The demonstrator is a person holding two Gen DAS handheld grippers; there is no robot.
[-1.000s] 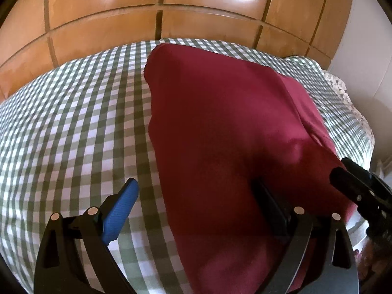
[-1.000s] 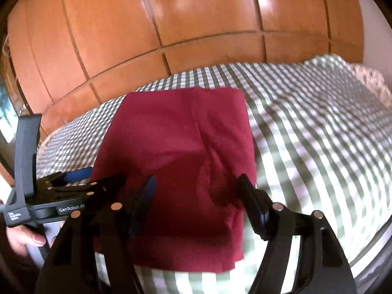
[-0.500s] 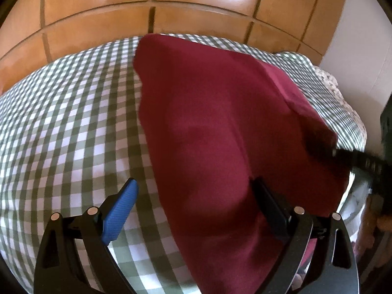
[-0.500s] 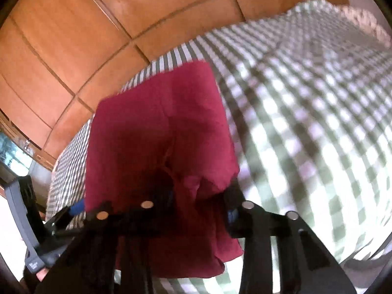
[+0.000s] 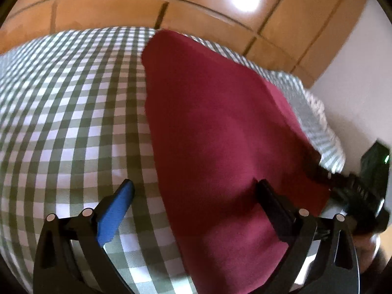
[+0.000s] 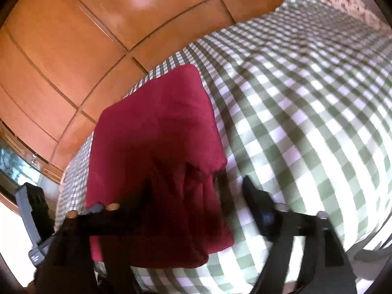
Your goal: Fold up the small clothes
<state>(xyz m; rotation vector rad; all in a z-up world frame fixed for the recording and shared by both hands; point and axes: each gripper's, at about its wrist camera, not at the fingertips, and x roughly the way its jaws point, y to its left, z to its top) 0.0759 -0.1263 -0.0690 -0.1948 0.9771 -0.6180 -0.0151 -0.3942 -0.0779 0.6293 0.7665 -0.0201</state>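
Over the green-and-white checked bedspread (image 5: 73, 112) both of my grippers tip forward and downward toward the bed, with the glossy wooden panelling (image 5: 117, 7) rising behind its far edge. My left gripper (image 5: 196, 203) has its jaws spread as wide as they go, having just eased a little further apart; its blue-padded finger (image 5: 115, 210) sits over bare checked cloth while the black finger (image 5: 276, 210) lies over the dark red garment (image 5: 220, 127), so the garment's left edge runs between the two, and neither pad presses on it. My right gripper (image 6: 193, 201) is rolled to one side, so the bed looks tilted in its view; its jaws have just sprung apart and stand open. The near right corner of the garment (image 6: 156, 152) lies between them, bunched and creased, its left finger (image 6: 137, 201) dark and blurred against the red fabric and its right finger (image 6: 259, 208) over the checks just beside the hem, pinching nothing. The garment itself is a plain, deep red piece folded to a rough rectangle, smooth and flat toward the headboard end, rumpled and doubled at the near corner, lying near the bed's front edge. From the left view the other gripper appears as a black blur at the garment's right side.
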